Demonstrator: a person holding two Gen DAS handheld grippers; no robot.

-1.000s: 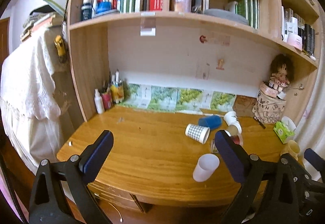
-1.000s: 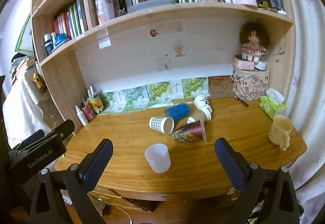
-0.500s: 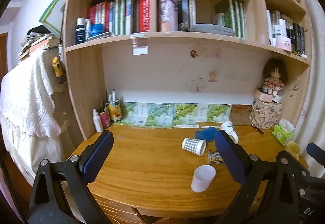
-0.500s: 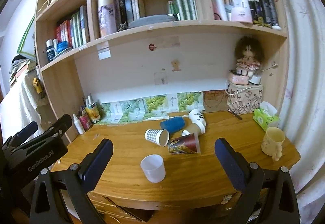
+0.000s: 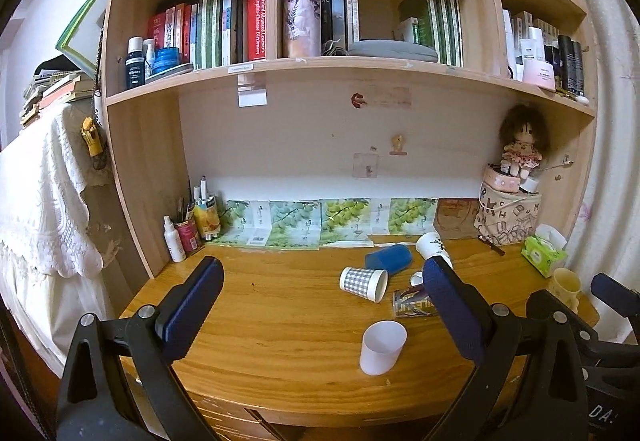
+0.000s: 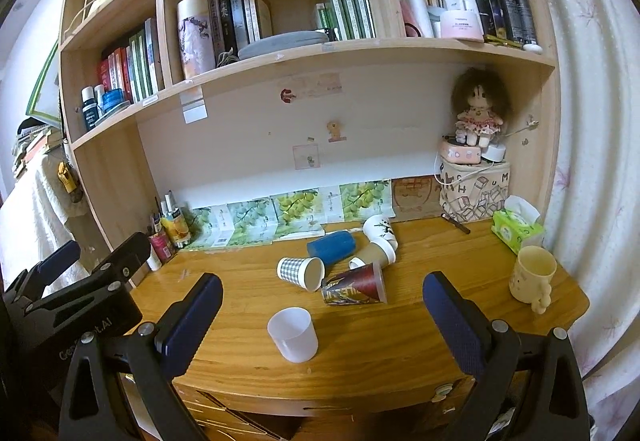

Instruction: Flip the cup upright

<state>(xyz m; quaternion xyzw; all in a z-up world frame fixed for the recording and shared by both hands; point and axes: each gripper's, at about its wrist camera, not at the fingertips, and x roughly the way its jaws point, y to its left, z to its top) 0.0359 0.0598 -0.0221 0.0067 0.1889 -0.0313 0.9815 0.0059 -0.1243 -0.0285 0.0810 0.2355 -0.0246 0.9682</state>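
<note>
Translucent white cup (image 6: pixel 293 334): upright near desk (image 6: pixel 400 341) front edge, 6 o'clock of toppled cups (image 6: pixel 340 269). Left gripper (image 5: pixel 318 315) and right gripper (image 6: pixel 320 315): jaws wide, empty, pulled back since a second ago; flip apparently finished.

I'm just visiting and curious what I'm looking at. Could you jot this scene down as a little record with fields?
Setting: wooden desk under bookshelves
Standing cup: translucent white cup, mouth up, near the front edge
Lying cups: checkered cup, blue cup, red printed cup, white patterned cup, clustered behind it
Mug: yellow mug, upright at the right
Left gripper: open, holding nothing
Right gripper: open, holding nothing
</note>
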